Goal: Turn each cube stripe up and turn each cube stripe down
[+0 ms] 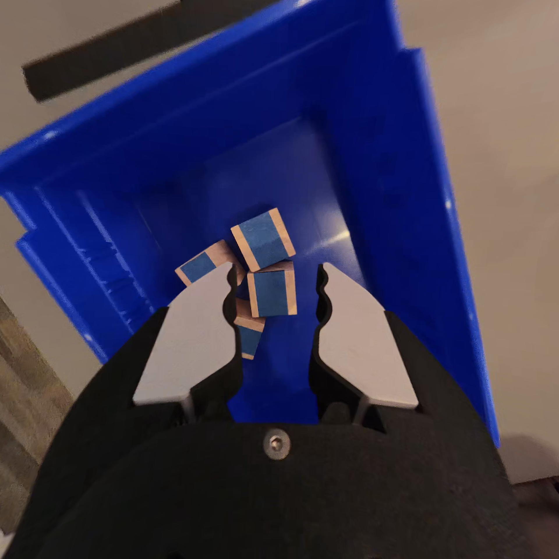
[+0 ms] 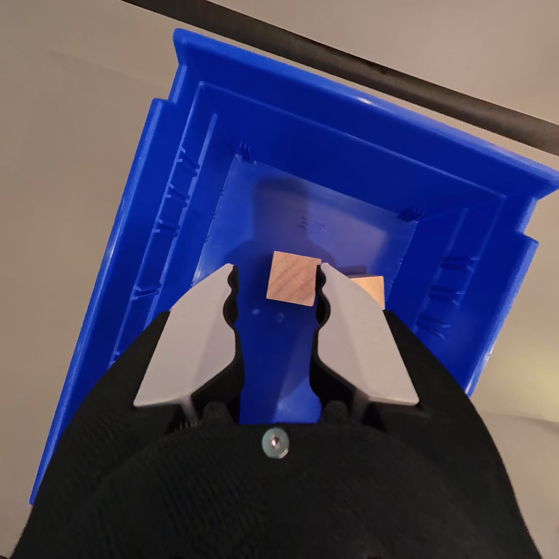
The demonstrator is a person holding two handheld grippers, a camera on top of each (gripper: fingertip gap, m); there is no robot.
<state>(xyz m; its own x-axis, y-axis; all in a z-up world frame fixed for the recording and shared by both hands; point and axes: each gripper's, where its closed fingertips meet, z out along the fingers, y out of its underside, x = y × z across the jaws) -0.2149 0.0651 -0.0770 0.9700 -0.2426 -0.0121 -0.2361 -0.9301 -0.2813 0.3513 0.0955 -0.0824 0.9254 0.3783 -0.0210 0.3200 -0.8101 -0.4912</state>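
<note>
In the left wrist view a blue bin holds several wooden cubes with blue stripes. One cube lies stripe up, another sits just below it, a third lies at the left fingertip, and a fourth is partly hidden by the left finger. My left gripper is open above them and holds nothing. In the right wrist view a second blue bin holds a plain-faced cube and another cube partly behind my right finger. My right gripper is open and empty.
Both bins stand on a pale grey surface. A black strip lies behind the left bin, and a black edge runs behind the right bin. Wood-look flooring shows at the lower left.
</note>
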